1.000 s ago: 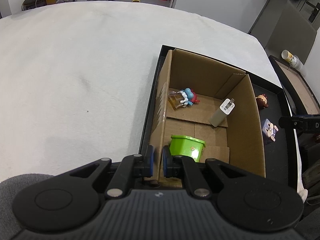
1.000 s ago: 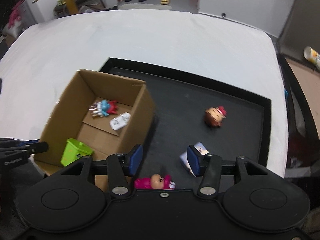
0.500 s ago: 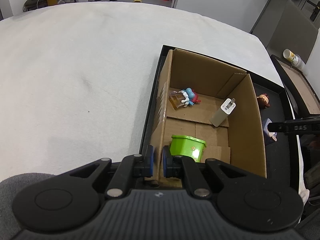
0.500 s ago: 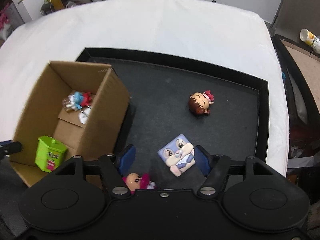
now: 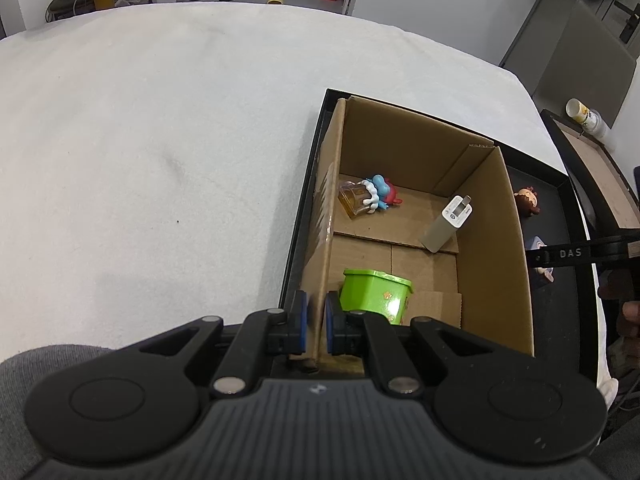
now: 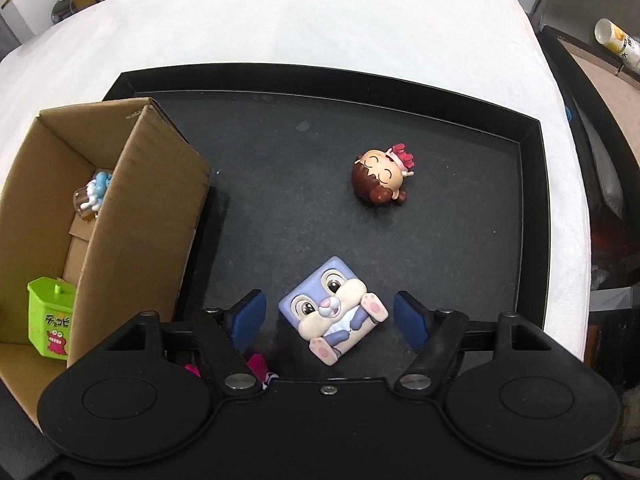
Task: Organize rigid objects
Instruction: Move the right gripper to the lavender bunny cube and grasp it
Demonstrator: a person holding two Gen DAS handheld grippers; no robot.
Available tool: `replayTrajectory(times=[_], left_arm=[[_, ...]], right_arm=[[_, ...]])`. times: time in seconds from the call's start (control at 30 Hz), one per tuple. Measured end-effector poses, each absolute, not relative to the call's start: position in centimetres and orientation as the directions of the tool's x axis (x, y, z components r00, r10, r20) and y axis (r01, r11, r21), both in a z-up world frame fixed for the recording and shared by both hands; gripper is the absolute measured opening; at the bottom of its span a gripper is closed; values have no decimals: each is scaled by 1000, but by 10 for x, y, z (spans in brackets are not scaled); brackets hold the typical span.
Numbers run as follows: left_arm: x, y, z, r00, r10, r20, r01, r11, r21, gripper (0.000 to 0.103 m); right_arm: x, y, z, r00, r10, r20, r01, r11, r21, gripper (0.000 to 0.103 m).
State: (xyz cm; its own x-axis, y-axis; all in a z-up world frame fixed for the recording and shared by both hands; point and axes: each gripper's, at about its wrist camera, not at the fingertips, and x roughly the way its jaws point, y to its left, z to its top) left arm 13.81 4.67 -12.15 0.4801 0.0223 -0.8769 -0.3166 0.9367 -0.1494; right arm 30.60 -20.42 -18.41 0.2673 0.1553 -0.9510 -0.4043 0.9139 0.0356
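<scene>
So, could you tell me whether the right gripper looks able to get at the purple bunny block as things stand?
Probably yes. The right gripper is open, with the bunny block lying between its fingers on the black tray. Nothing covers it; the cardboard box and the doll stand clear.

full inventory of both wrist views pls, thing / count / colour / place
cardboard box: 1, brown, left end of tray
tray: 1, black, on white table
green tub: 1, in box, near end
white charger: 1, in box
blue figurine: 1, in box, far end
bunny toy: 1, lilac, on tray
girl doll: 1, brown hair, on tray
pink toy: 1, mostly hidden
left gripper: shut on box wall
right gripper: open, straddling bunny toy
</scene>
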Motion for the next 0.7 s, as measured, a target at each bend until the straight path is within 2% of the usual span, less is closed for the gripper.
replayTrajectory(times=[0.13, 0.17, 0.2, 0.7], left_arm=[[138, 47, -122, 480, 21, -877, -317, 936, -151, 8], [138, 47, -122, 480, 21, -877, -316, 937, -151, 8], [138, 47, -122, 480, 21, -877, -316, 937, -151, 8], [138, 47, -122, 482, 21, -876, -316, 937, -152, 8]], right_arm=[[307, -200, -189, 270, 135, -953, -394, 919, 19, 70], [307, -199, -190, 273, 130, -953, -392, 920, 13, 67], [307, -198, -190, 274, 129, -953, -394, 919, 11, 59], [298, -187, -162, 289, 135, -948, -442, 897, -7, 58]])
